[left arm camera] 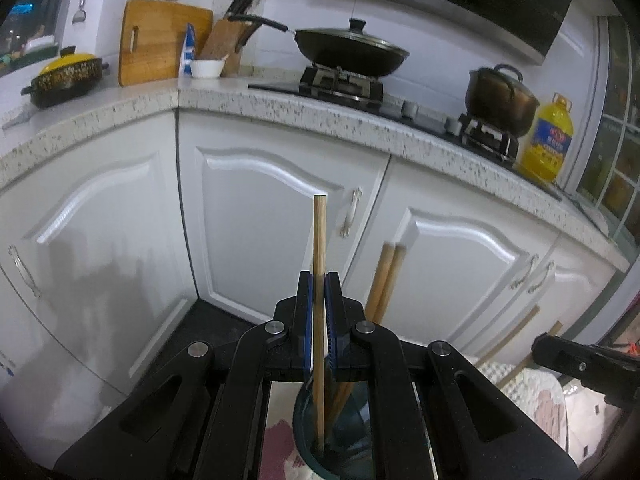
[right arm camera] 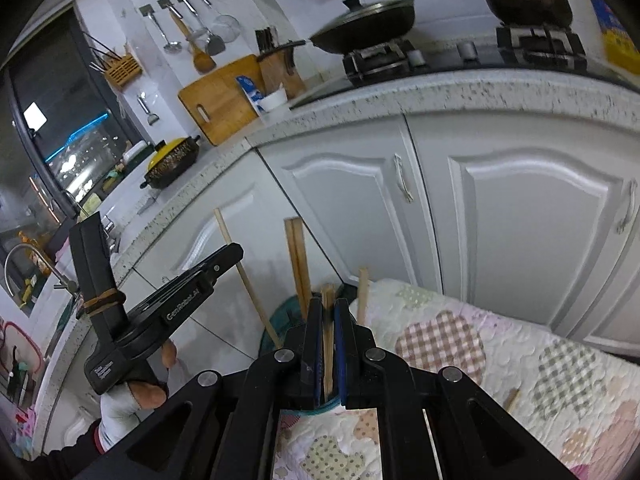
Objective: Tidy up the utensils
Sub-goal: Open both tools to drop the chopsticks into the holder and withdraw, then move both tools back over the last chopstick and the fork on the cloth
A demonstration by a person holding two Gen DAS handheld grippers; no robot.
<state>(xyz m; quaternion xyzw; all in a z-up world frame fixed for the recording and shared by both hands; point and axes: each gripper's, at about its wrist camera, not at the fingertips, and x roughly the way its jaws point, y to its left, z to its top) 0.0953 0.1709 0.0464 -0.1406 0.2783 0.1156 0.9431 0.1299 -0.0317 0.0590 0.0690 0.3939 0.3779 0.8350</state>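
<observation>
My left gripper [left arm camera: 319,277] is shut on a single wooden chopstick [left arm camera: 319,232], held upright with its lower end inside a dark teal glass cup [left arm camera: 308,436]. Two more chopsticks [left arm camera: 385,276] lean to the right in that cup. My right gripper [right arm camera: 328,301] is shut on another chopstick [right arm camera: 328,334], just above the near rim of the cup [right arm camera: 269,330]. In the right wrist view the left gripper [right arm camera: 234,254] shows at left with its chopstick [right arm camera: 244,276] slanting down into the cup. A pair of chopsticks [right arm camera: 299,264] stands behind my fingers.
The cup stands on a quilted patchwork cloth [right arm camera: 492,344], where a loose chopstick [right arm camera: 511,399] lies at right. White cabinet doors [left arm camera: 272,208] and a speckled counter [left arm camera: 280,104] face me, with a wok [left arm camera: 352,50], pot [left arm camera: 500,94] and oil bottle [left arm camera: 546,140] on top.
</observation>
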